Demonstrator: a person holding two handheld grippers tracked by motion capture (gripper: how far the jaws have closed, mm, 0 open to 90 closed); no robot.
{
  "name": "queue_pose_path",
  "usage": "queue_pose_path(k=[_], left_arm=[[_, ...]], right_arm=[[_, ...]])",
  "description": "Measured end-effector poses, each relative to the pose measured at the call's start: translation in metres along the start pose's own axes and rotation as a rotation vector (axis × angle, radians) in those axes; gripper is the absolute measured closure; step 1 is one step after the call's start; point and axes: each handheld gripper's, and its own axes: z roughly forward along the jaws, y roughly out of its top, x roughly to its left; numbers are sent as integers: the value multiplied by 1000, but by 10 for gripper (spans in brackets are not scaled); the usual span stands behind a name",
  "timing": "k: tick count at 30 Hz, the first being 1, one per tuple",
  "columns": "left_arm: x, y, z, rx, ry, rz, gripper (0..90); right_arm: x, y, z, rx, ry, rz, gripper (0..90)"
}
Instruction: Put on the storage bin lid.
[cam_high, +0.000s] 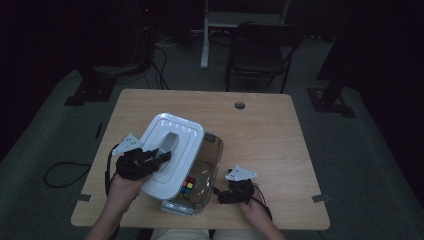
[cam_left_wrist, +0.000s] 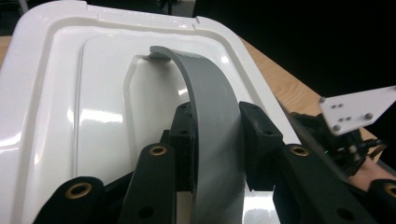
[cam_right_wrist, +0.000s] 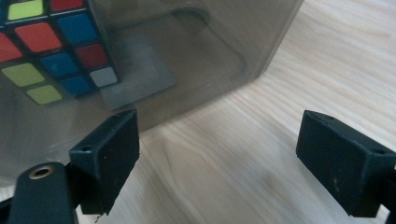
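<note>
My left gripper (cam_high: 159, 156) clamps the grey handle (cam_left_wrist: 210, 116) of the white lid (cam_high: 167, 150), holding it tilted above the clear storage box (cam_high: 210, 165) on the tabletop (cam_high: 260, 130). My right gripper (cam_high: 220, 192) rests low beside the box, jaws wide and empty. A Rubik's cube (cam_right_wrist: 51, 42) sits inside the box.

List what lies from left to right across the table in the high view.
left gripper → white lid → puzzle cube in the clear bin → right gripper
</note>
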Motion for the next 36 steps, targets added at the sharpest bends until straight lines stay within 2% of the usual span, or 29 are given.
queue_pose_path(k=[6, 8, 11, 15, 18, 21, 29, 32, 35, 36], left_arm=[[-2, 1, 3, 21, -2, 9, 701], [1, -1, 6, 30, 3, -12, 701], [3, -3, 8, 44, 12, -13, 700], [3, -5, 9, 63, 7, -15, 700], [2, -5, 10, 70, 5, -11, 699], [2, -4, 17, 100, -2, -13, 698], [0, -3, 23, 131, -1, -8, 694], [-1, -3, 26, 146, -4, -17, 692], [-4, -4, 29, 157, -7, -10, 689], [-5, -5, 31, 168, -1, 3, 690]], right_arm=[[13, 10, 13, -8, 6, -22, 133], [20, 15, 22, -24, 28, -10, 131], [25, 19, 30, -34, 54, 16, 129], [29, 19, 32, -39, 60, -2, 129], [26, 17, 29, -40, 66, 11, 129], [17, 15, 23, -46, 46, 36, 129], [0, 11, 13, -58, 22, 79, 129], [-3, 10, 11, -62, 19, 90, 129], [-6, 9, 11, -64, 14, 96, 129], [-6, 9, 11, -62, 17, 99, 129]])
